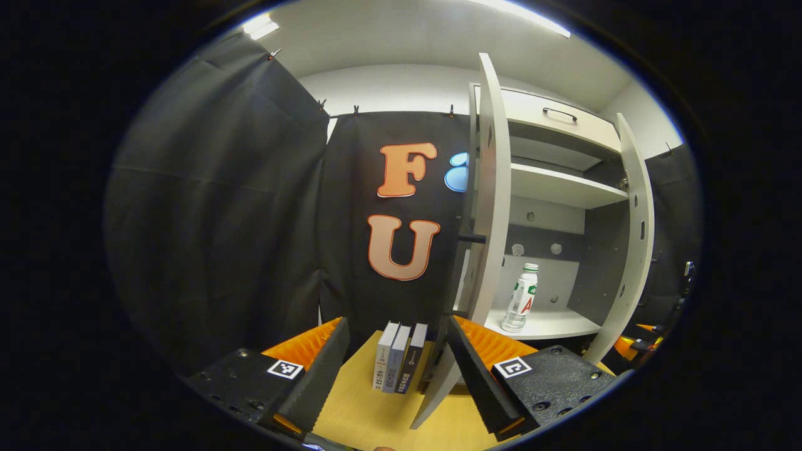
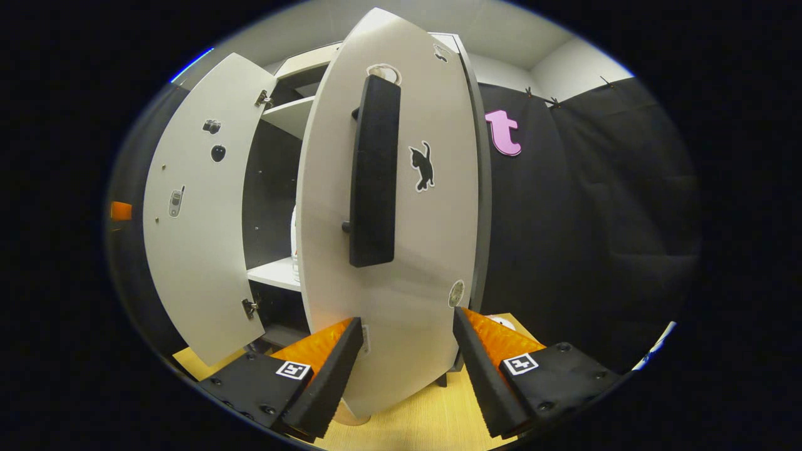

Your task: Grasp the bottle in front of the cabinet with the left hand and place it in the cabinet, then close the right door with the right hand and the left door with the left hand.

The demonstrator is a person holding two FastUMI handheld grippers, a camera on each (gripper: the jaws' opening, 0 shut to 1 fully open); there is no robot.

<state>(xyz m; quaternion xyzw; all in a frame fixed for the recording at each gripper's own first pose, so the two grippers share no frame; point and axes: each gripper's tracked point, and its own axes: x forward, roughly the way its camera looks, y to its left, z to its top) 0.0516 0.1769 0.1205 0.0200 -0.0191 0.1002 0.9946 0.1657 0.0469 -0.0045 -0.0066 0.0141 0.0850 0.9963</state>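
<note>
Judging by the bottle (image 1: 521,298) standing inside the cabinet (image 1: 551,322) ahead of your spread, empty left tool (image 1: 396,366), you've placed it; both doors remain, the right door (image 2: 401,250) directly before your spread right tool (image 2: 407,363).

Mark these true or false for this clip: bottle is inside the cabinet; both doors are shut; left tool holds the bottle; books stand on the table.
1. The bottle stands on a shelf inside the cabinet. True.
2. Both doors are shut. False: the left door and right door are open.
3. The left tool holds the bottle. False: it is open and empty.
4. Books stand upright on the table. True.
</note>
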